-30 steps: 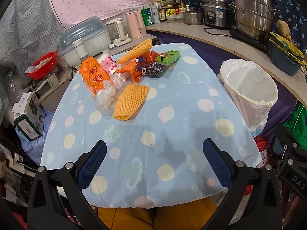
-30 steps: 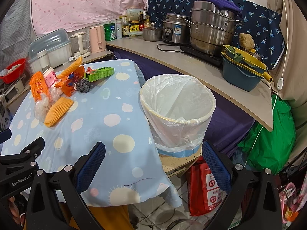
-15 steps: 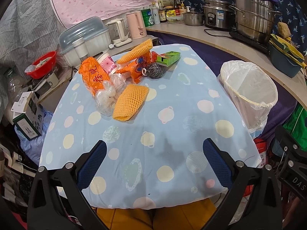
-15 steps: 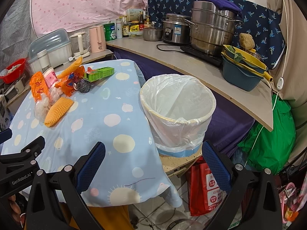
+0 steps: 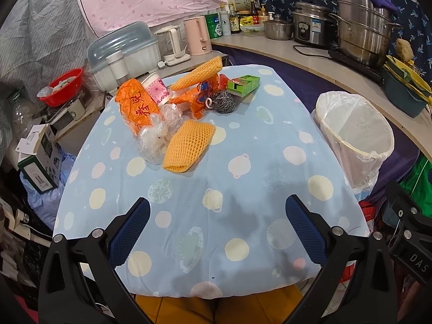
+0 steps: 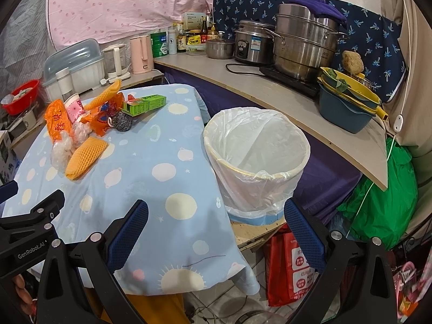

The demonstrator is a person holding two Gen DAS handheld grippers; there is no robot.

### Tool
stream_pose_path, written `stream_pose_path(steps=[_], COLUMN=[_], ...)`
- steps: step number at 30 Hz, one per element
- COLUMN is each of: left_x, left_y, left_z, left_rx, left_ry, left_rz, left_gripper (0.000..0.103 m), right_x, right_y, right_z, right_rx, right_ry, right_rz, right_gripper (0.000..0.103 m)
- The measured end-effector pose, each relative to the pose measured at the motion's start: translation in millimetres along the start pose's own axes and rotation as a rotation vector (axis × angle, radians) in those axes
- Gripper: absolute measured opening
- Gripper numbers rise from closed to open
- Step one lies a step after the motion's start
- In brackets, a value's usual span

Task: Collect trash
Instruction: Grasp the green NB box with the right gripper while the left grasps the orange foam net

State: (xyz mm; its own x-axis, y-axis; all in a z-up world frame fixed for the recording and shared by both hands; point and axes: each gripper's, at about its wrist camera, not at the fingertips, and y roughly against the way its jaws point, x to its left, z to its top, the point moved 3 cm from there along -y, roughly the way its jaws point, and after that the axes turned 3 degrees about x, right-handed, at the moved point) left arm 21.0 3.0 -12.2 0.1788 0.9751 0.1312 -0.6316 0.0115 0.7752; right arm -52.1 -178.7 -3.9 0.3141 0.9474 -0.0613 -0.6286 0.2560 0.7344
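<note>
A pile of trash lies at the far side of the blue dotted table [image 5: 243,183]: a yellow foam net [image 5: 189,145], a clear plastic bag [image 5: 154,140], an orange wrapper [image 5: 137,105], a pink paper cup [image 5: 158,89], a steel scourer [image 5: 224,102] and a green box [image 5: 243,83]. A white-lined bin [image 5: 356,137] stands right of the table, also in the right wrist view [image 6: 256,148]. My left gripper [image 5: 217,229] is open and empty over the table's near edge. My right gripper [image 6: 216,232] is open and empty, near the bin.
A curved counter [image 6: 270,89] behind the bin holds steel pots [image 6: 305,40], a rice cooker, bottles and stacked basins [image 6: 348,108]. A dish box and kettles [image 5: 172,43] stand behind the table. Boxes and bags [image 5: 40,159] crowd the floor at left; a red bag [image 6: 286,264] is under the bin.
The left wrist view has shifted slightly, as if the left gripper eased back a little. The right gripper has barely moved. Both stay open.
</note>
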Motion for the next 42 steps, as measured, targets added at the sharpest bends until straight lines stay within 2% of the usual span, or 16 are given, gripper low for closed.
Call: stream_pose_path(steps=[6, 12, 18, 22, 28, 31, 37, 40, 42], left_x=[7, 28, 57, 83, 98, 98, 87, 82, 80], left_y=[-13, -39, -72, -93, -123, -139, -173, -182, -189], left_z=[3, 8, 15, 20, 36, 45, 57, 60, 61], left_rx=[-0.008, 0.035, 0.089, 0.095, 0.109, 0.121, 0.159, 0.163, 0.181], left_ry=[0.007, 0.083, 0.114, 0.158, 0.171, 0.19, 0.19, 0.18, 0.169], left_rz=[0.0, -0.029, -0.01, 0.022, -0.019, -0.073, -0.128, -0.151, -0.166], left_gripper=[0.096, 0.096, 0.096, 0.096, 0.096, 0.096, 0.096, 0.084, 0.066], right_x=[7, 18, 38, 55, 74, 79, 85, 88, 93], right_y=[-10, -35, -61, -82, -108, -122, -152, -166, -174], right_z=[6, 15, 26, 37, 53, 62, 86, 104, 117], right_rx=[0.022, 0.05, 0.067, 0.083, 0.09, 0.09, 0.106, 0.099, 0.085], right_ry=[0.003, 0.014, 0.012, 0.022, 0.035, 0.028, -0.019, -0.053, -0.078], right_rz=[0.001, -0.002, 0.014, 0.026, 0.009, 0.002, 0.042, 0.068, 0.093], right_gripper=[0.096, 0.096, 0.096, 0.096, 0.096, 0.096, 0.096, 0.096, 0.096])
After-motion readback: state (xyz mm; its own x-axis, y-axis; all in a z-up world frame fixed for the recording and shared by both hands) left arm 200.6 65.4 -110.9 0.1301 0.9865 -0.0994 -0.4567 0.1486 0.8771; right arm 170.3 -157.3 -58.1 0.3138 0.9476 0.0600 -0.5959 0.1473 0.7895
